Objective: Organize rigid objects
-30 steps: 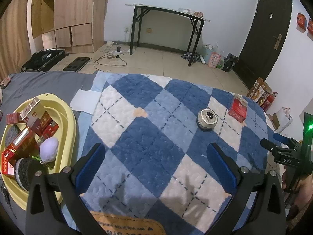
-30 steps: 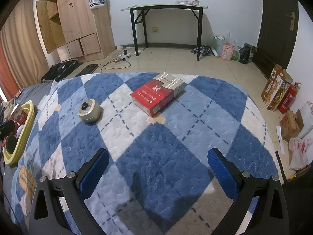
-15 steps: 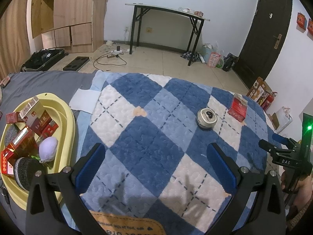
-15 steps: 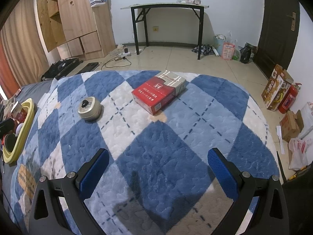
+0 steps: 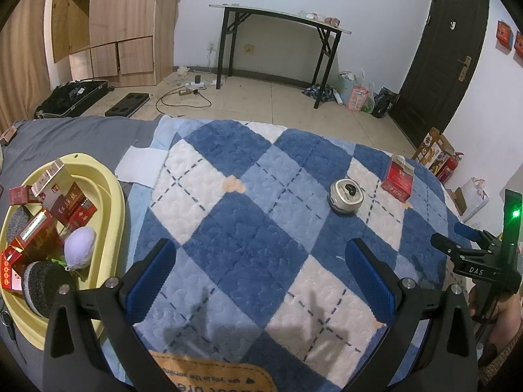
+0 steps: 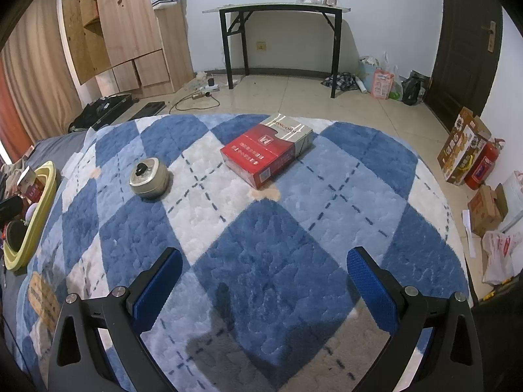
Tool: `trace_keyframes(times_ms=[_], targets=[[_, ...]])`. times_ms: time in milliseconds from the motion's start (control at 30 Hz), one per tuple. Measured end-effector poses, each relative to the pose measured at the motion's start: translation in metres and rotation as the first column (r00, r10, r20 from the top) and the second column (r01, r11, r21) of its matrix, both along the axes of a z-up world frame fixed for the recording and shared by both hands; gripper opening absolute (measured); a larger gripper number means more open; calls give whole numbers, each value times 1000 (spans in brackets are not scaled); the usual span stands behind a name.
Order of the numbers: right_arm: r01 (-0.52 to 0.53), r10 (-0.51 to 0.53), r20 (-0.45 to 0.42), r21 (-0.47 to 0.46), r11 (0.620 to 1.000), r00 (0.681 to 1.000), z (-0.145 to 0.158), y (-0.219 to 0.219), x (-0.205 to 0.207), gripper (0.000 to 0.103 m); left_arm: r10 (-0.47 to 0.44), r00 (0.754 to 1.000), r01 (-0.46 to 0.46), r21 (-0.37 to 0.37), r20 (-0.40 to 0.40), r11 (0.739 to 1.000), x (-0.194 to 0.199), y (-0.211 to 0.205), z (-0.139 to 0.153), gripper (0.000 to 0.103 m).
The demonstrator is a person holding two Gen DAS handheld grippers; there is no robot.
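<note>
From the left wrist view, the left gripper (image 5: pixel 260 274) hangs over the blue-and-white checked blanket (image 5: pixel 248 228) with its 2 blue-padded fingers spread wide and nothing between them. Taking the round metal tin (image 5: pixel 345 196) as the landmark: it sits on the blanket, beyond the gripper and a little toward its right finger. Just right of the tin, apart from it, lies a red cigarette carton (image 5: pixel 397 179). Far to the left of the tin, off the blanket's edge, a yellow basin (image 5: pixel 112 205) holds several red boxes (image 5: pixel 70 205), a pale egg-shaped object (image 5: pixel 79 251) and a dark round sponge-like piece (image 5: pixel 42 285). Right of the tin, past the blanket's edge, the right gripper (image 5: pixel 467 245) shows from the side.

From the right wrist view, the right gripper (image 6: pixel 261 281) is likewise spread apart and holds nothing above the blanket (image 6: pixel 278 245). The tin (image 6: pixel 148 178) lies ahead and to the left; the carton (image 6: pixel 266 152) lies flat to the right of the tin, well clear of it. The basin (image 6: pixel 32 215) sits at the far left, beyond the tin.
</note>
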State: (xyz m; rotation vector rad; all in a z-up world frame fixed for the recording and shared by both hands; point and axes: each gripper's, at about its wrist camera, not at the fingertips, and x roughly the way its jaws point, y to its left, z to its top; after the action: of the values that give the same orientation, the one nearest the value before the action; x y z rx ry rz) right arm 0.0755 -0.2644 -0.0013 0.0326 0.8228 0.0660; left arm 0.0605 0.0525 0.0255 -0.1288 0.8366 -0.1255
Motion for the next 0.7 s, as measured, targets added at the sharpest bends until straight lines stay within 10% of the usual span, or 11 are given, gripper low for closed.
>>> trace_keyframes(times_ms=[700], targets=[[67, -63, -28, 146, 987, 998, -1, -17, -6, 103, -13, 1000, 13, -15, -7, 1000, -7, -10, 1, 103]])
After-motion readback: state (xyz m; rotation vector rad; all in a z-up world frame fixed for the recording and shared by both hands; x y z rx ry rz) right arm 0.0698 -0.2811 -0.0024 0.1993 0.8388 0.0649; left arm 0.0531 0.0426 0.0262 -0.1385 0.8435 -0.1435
